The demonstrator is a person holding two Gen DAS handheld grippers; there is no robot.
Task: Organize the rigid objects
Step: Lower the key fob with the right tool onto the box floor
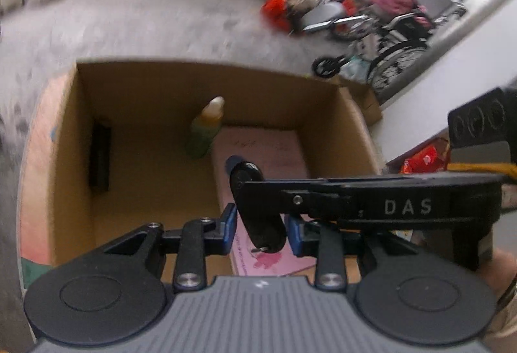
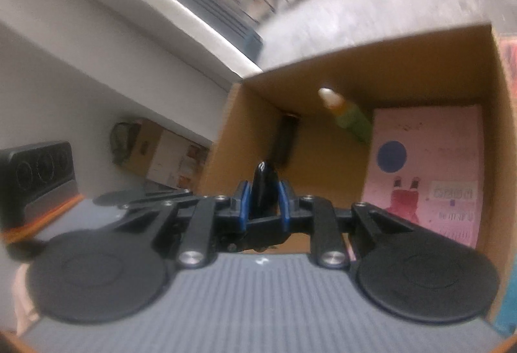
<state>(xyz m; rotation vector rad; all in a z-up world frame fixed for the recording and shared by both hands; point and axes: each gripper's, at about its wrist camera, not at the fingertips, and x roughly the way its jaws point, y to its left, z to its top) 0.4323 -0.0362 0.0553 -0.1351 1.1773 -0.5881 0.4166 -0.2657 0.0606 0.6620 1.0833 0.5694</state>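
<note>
A black oval object (image 1: 257,207) hangs over an open cardboard box (image 1: 77,127). In the left wrist view my left gripper (image 1: 261,228) stands open around it, blue pads (image 1: 230,225) apart from its sides. The right gripper's arm (image 1: 371,201) reaches in from the right and holds the object. In the right wrist view my right gripper (image 2: 264,206) is shut on the black object (image 2: 264,188). Inside the box lie a green bottle (image 1: 205,130), a pink book (image 1: 268,159) and a black rectangular item (image 1: 100,157).
The box (image 2: 387,68) sits on a grey floor (image 1: 145,20). A wheelchair (image 1: 387,39) with pink and red bags stands at the far right. A black speaker-like device (image 2: 35,172) is at the left in the right wrist view. White walls border the area.
</note>
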